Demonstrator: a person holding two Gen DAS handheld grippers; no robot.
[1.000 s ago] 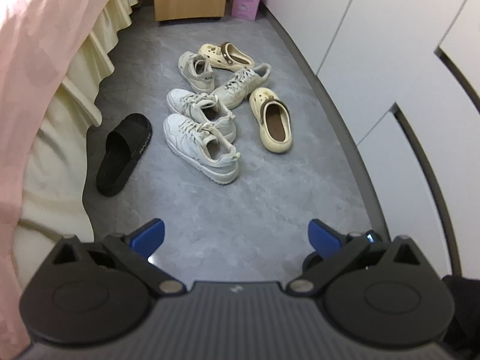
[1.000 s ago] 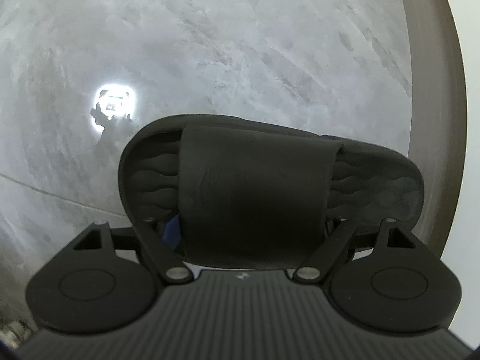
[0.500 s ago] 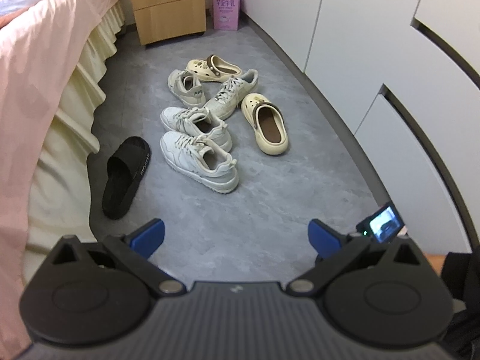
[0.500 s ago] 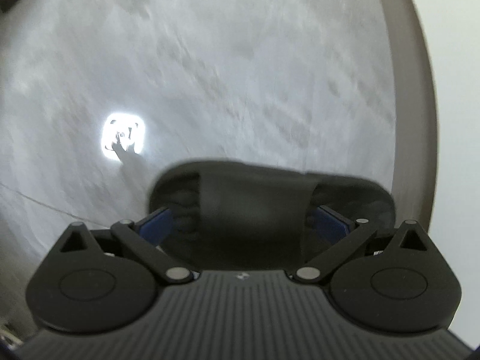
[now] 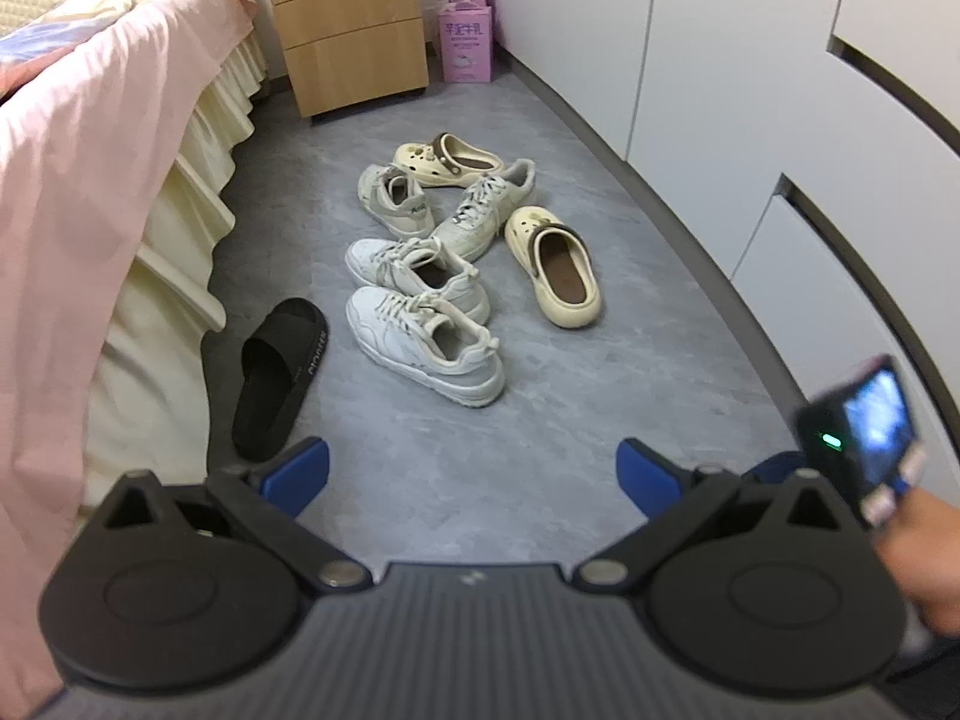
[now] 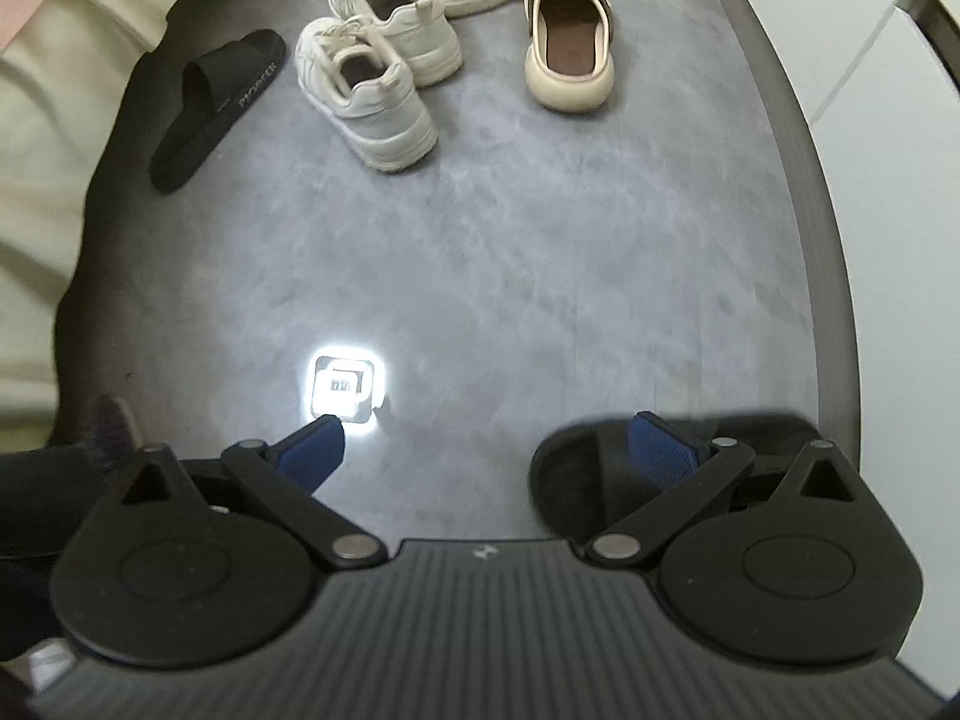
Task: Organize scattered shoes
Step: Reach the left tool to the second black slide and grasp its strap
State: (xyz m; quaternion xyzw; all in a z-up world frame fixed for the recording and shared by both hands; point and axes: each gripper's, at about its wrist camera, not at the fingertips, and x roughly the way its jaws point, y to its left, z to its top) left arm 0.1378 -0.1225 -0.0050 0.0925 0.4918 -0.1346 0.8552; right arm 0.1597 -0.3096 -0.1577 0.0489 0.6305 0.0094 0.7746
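The black slide (image 6: 576, 468) is lying flat on the grey floor (image 6: 540, 276) right up against the dark baseboard (image 6: 804, 240) of the white cabinets (image 5: 750, 60), and the right gripper (image 6: 486, 441) is hanging over it with its blue fingers (image 6: 660, 450) spread wide, gripping nothing. One finger is sitting over the slide's strap, the other is out over bare floor next to a bright light reflection (image 6: 342, 387).

Its partner, the second black slide (image 6: 216, 102), is lying well away from that baseboard, over by the cream bed skirt (image 5: 180, 228). Between the two, farther along the baseboard, the rest of the pile is sitting in a loose cluster: two white sneakers (image 5: 426, 342) side by side and touching, a cream clog (image 5: 558, 270) closest to the baseboard, then a low white lace-up (image 5: 486, 210), a sneaker marked AIR (image 5: 396, 198) and another cream clog (image 5: 444, 159) behind them.

The left gripper (image 5: 474, 468) is hovering above the floor looking down the room, fingers (image 5: 297, 468) also wide apart and empty. A hand (image 5: 924, 552) is showing at its right edge with the other gripper's lit little screen (image 5: 873, 420).

Farther off from the baseboard there's a pink bedspread (image 5: 90, 150) over the bed, a wooden drawer unit (image 5: 354, 24) and a pink carton (image 5: 468, 42) at the far wall.
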